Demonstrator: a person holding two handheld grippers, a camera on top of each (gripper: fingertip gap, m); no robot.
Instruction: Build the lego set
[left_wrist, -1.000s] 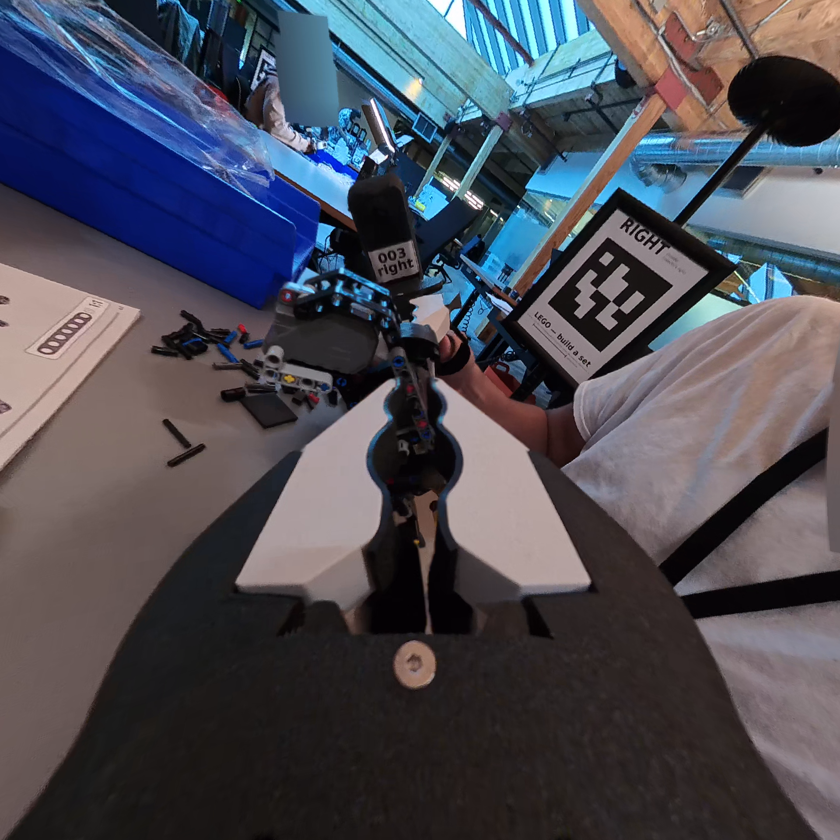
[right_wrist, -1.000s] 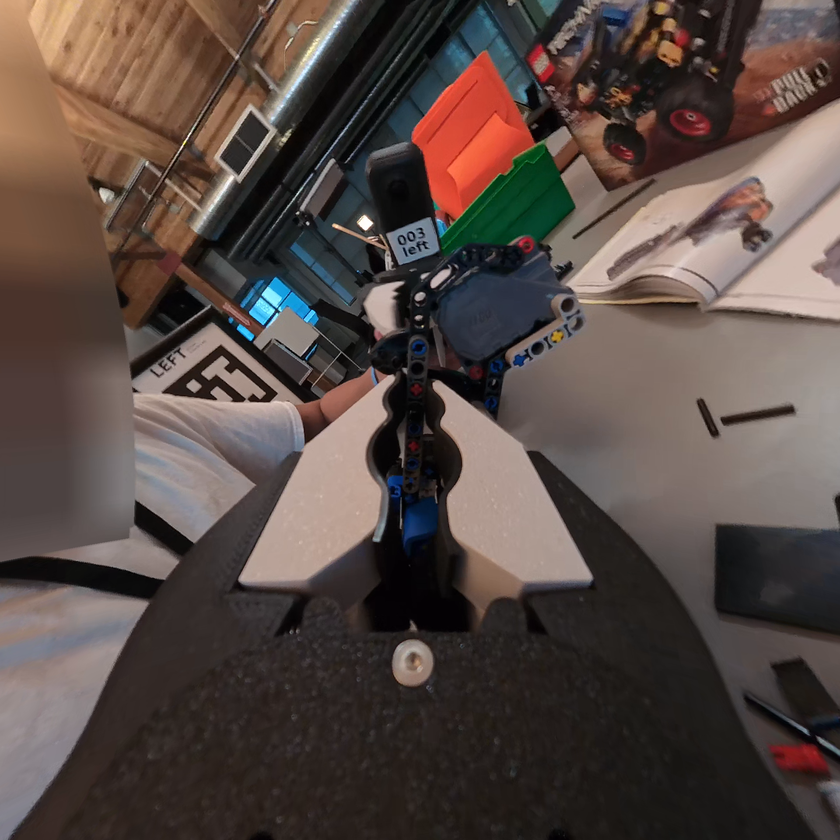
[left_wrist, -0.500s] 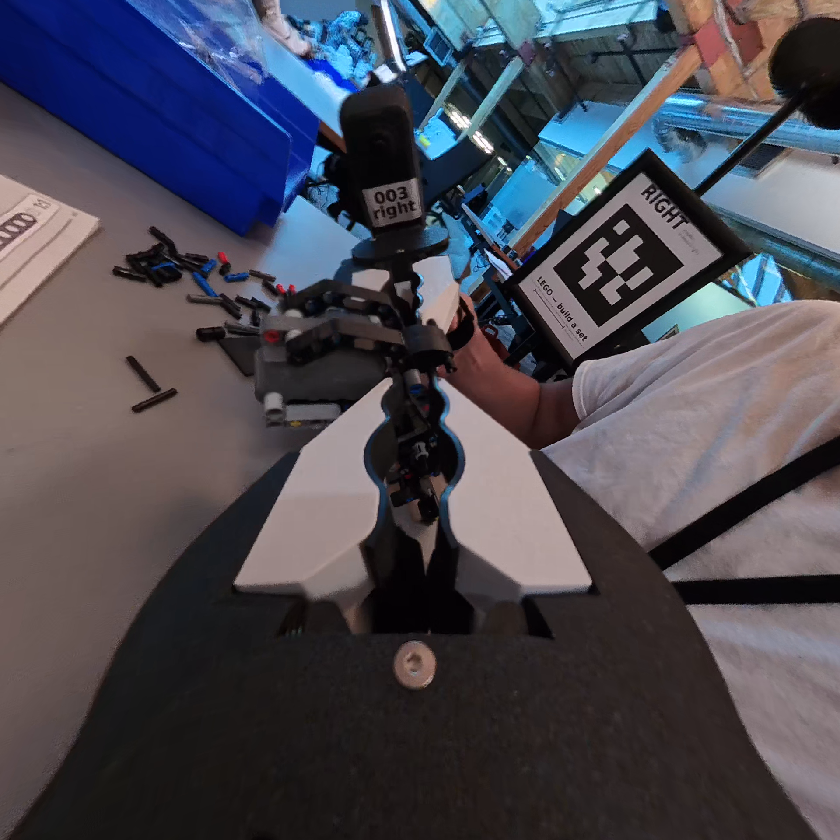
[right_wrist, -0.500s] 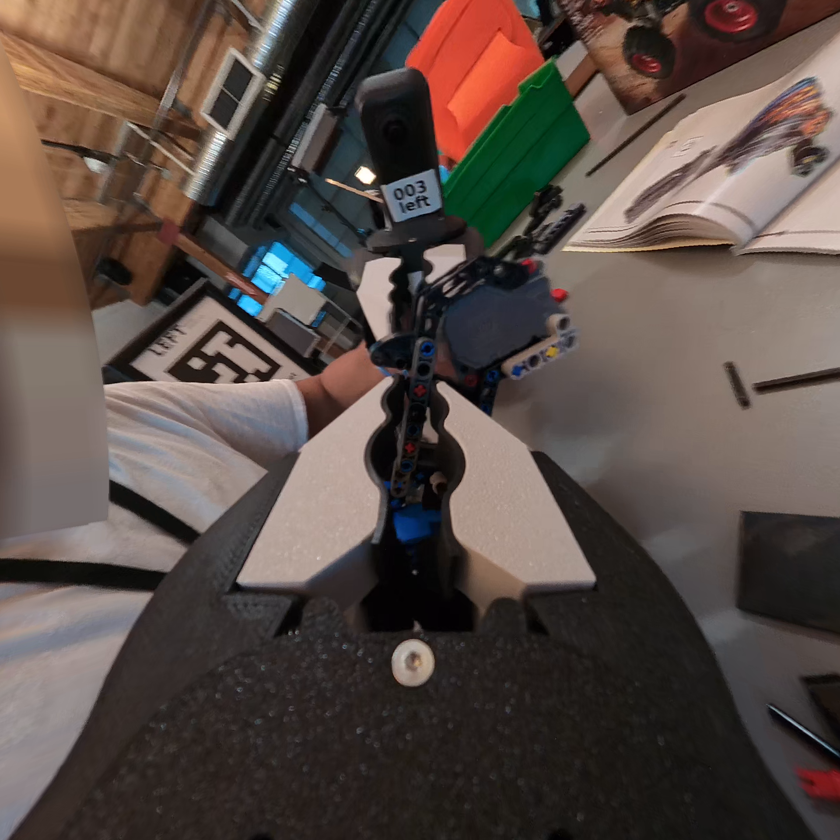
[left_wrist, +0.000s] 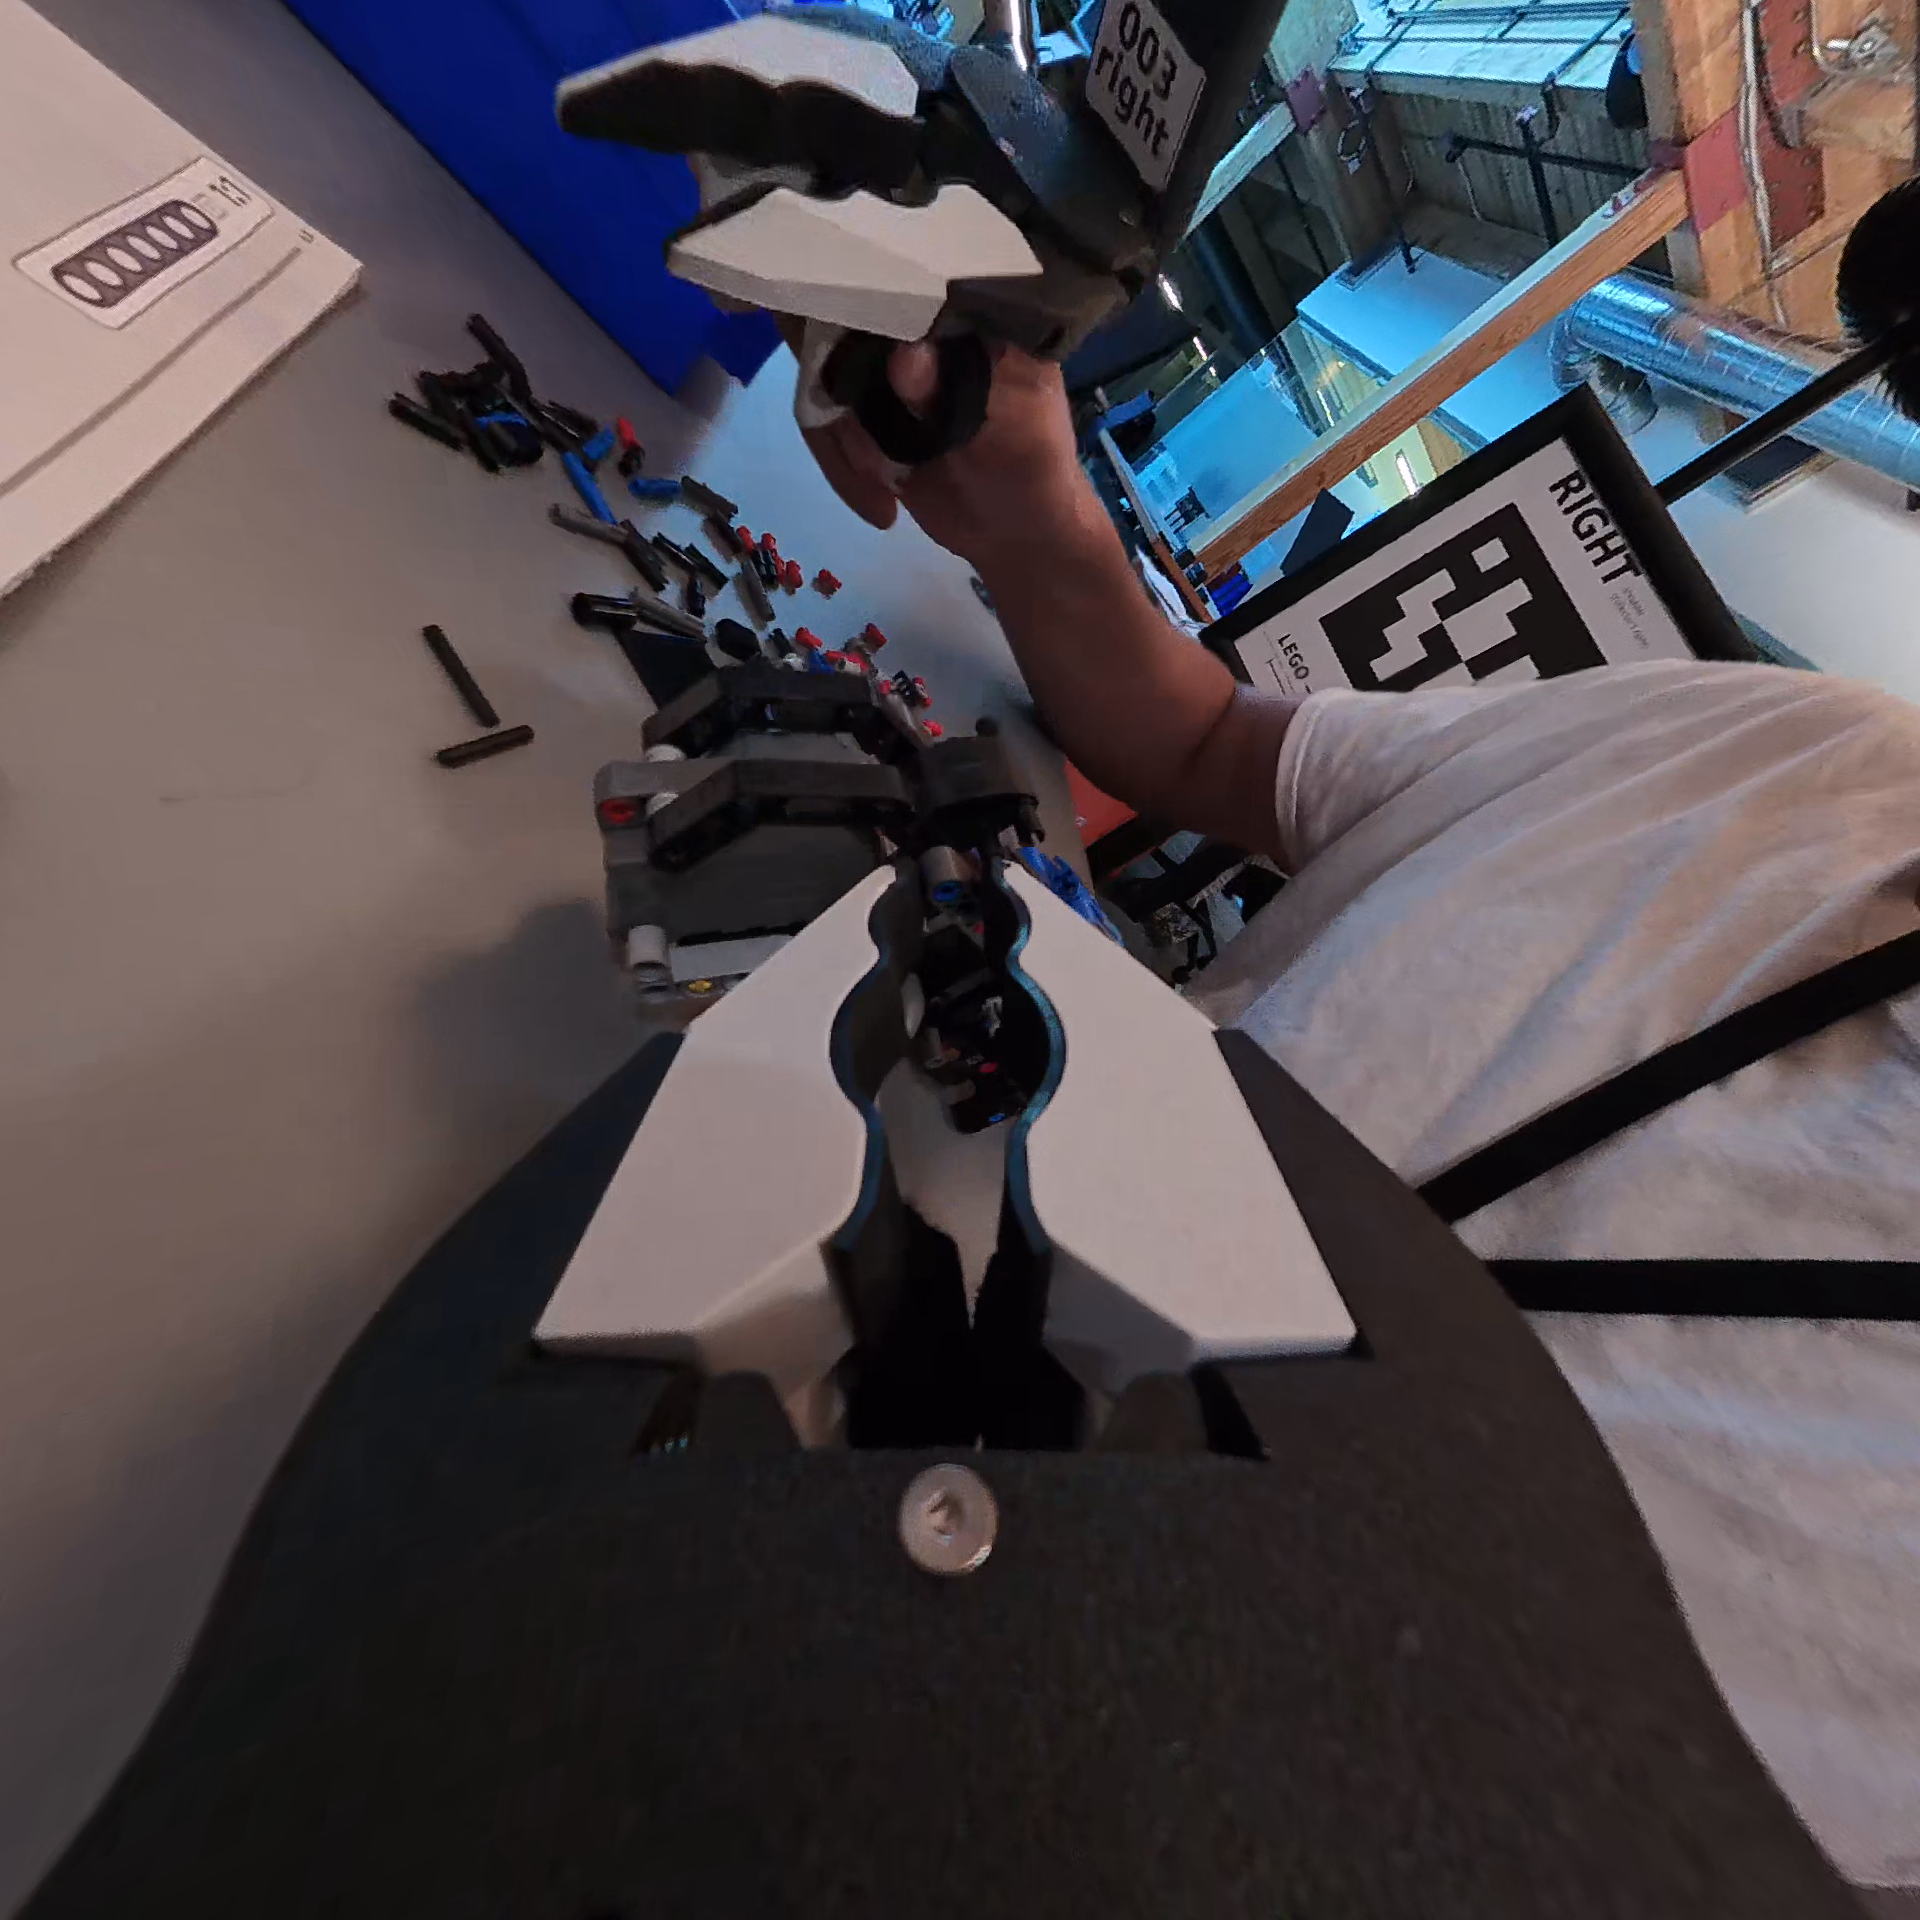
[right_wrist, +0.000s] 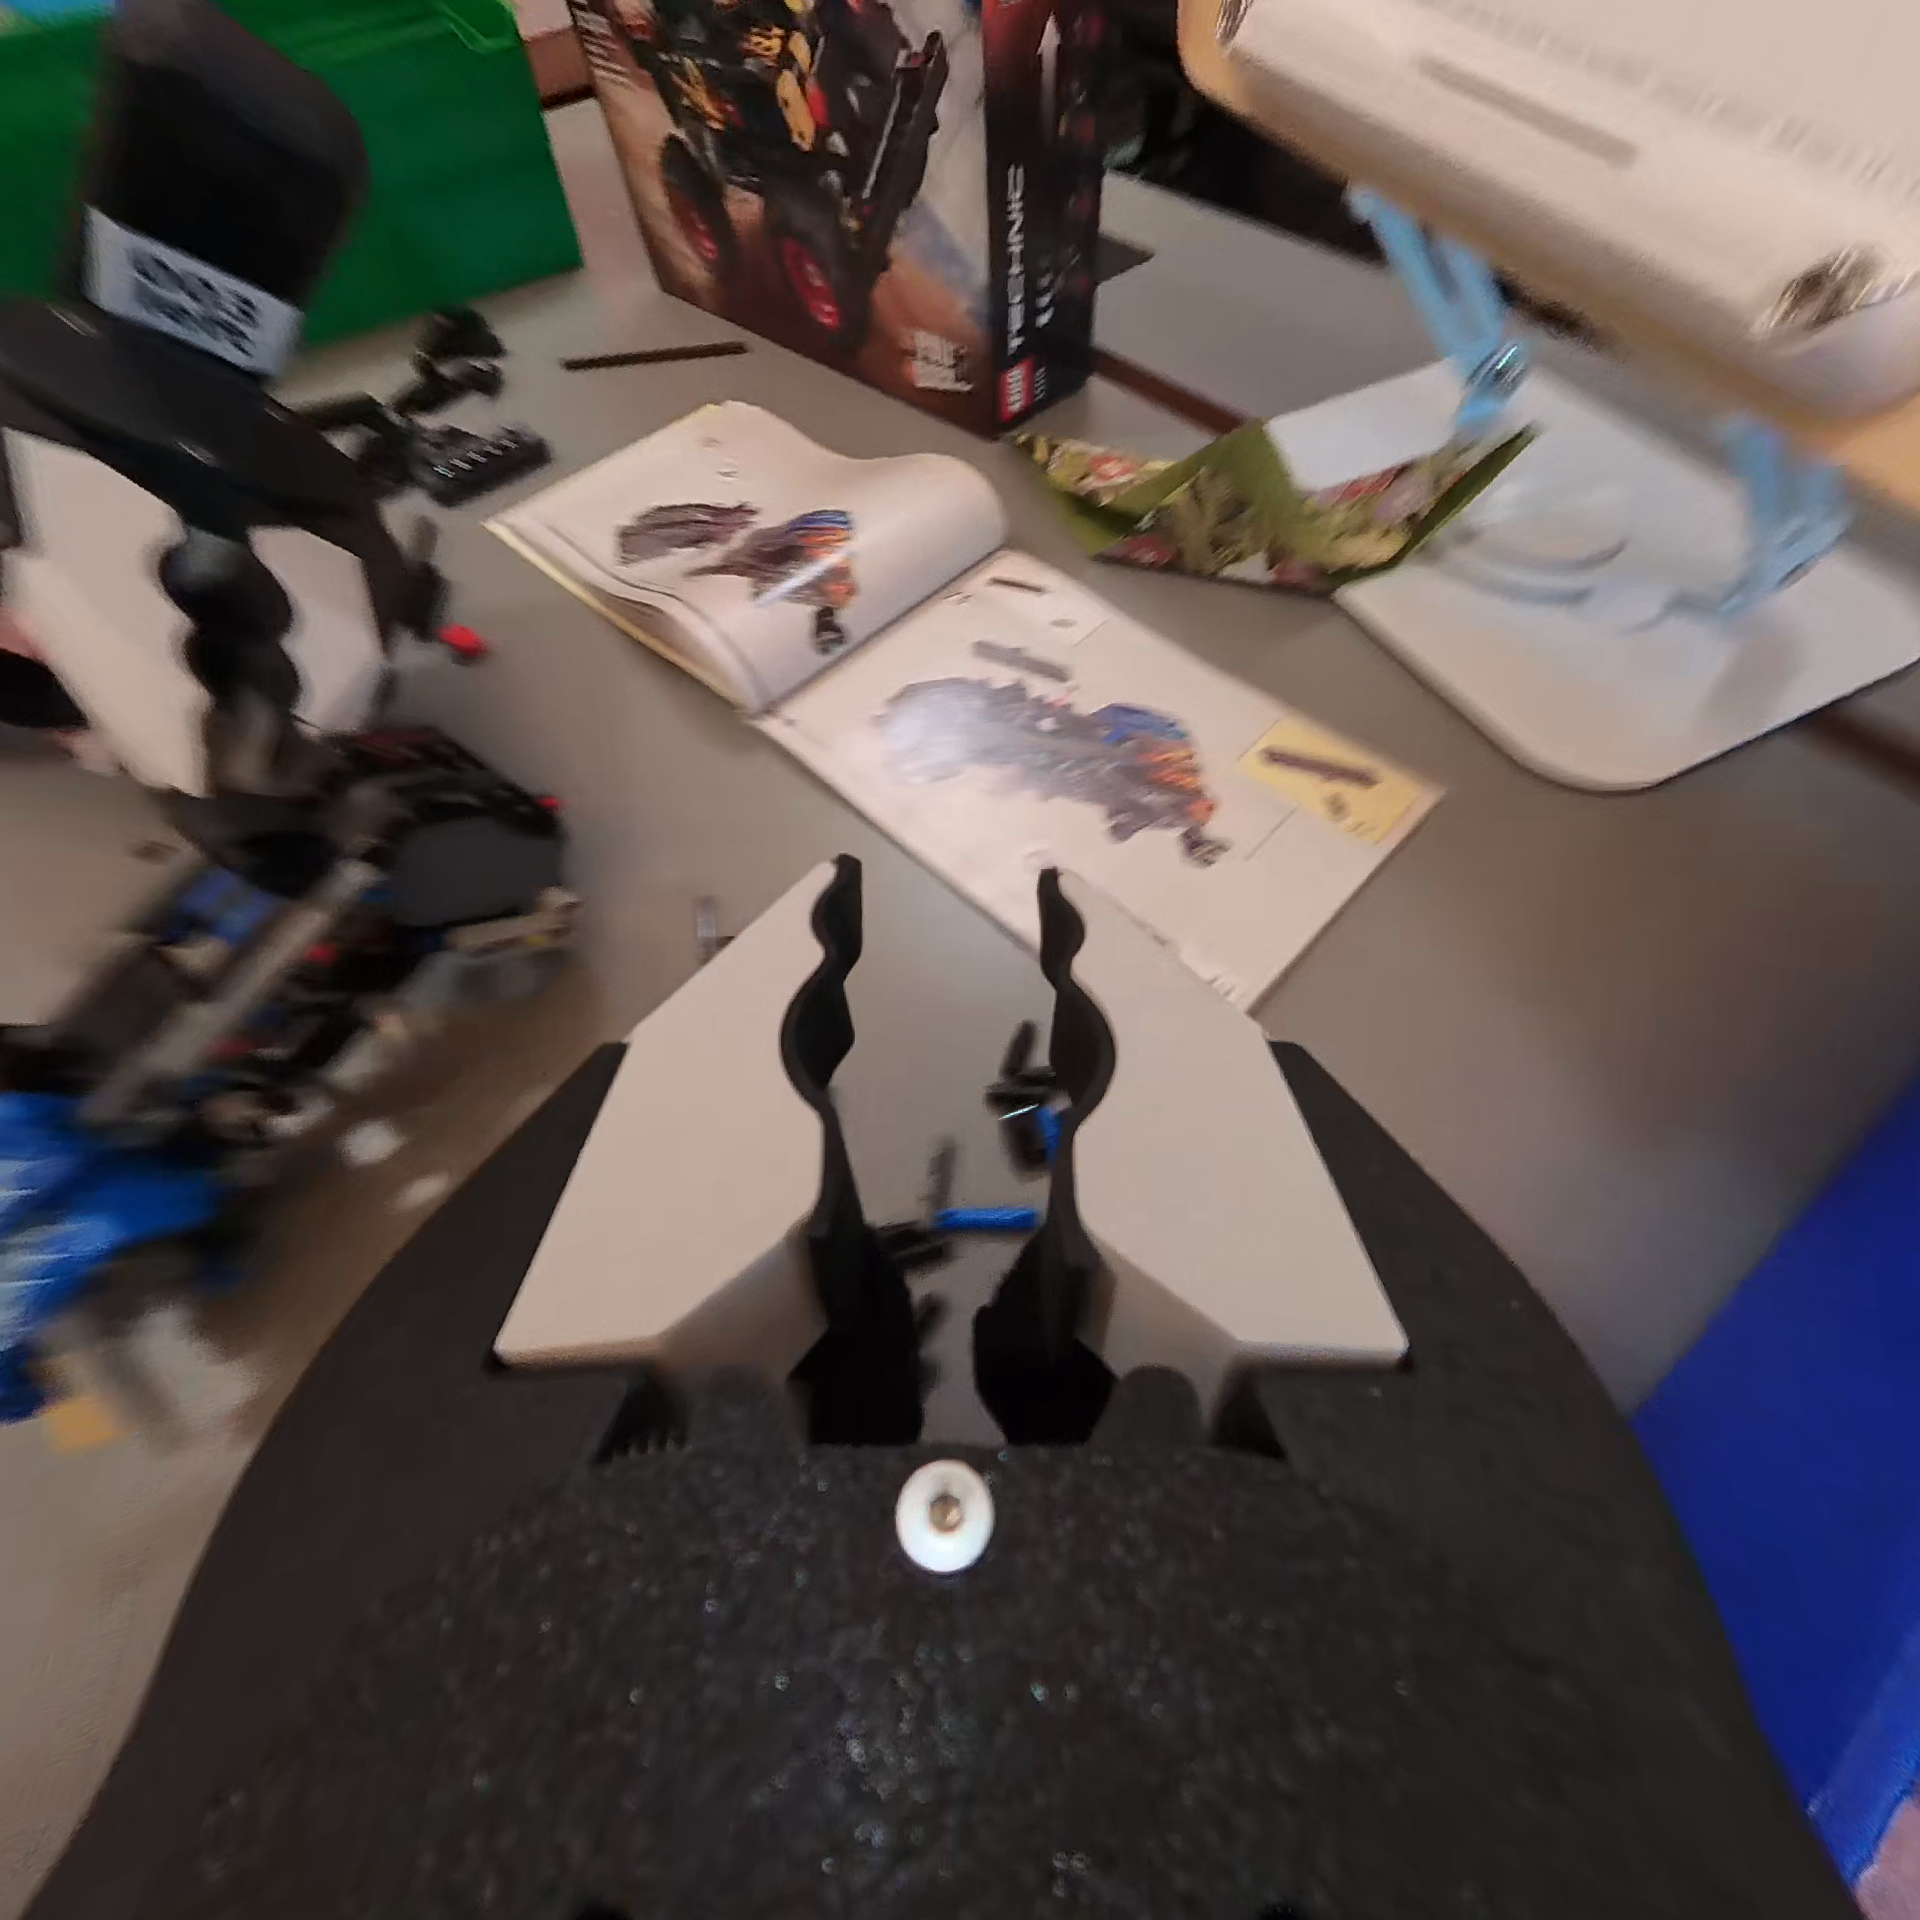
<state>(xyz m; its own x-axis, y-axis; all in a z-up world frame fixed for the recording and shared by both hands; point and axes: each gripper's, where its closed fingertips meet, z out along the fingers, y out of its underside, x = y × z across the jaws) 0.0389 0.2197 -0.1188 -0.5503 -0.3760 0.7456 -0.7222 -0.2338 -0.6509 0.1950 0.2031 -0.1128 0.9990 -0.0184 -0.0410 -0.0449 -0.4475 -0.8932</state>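
My left gripper (left_wrist: 940, 883) is shut on a black beam of the lego assembly (left_wrist: 748, 852), a grey block framed by black beams with red and blue pins, held low over the grey table (left_wrist: 260, 935). My right gripper (right_wrist: 948, 894) is open and empty above the table. It shows in the left wrist view (left_wrist: 810, 197), raised high above the assembly, in a person's hand. In the blurred right wrist view, the left gripper (right_wrist: 208, 582) and the assembly (right_wrist: 343, 935) are at the left.
Loose black, blue and red pins (left_wrist: 665, 551) lie beyond the assembly, and some (right_wrist: 977, 1216) under my right gripper. An open instruction booklet (right_wrist: 935, 665), the lego box (right_wrist: 883, 208), a green bin (right_wrist: 436, 156) and blue bins (left_wrist: 540, 156) stand around. About 15 centimetres separates my left fingertips from my right.
My right gripper let go of the assembly, opened and swung up and away. My left gripper kept hold and brought the assembly down near the table.
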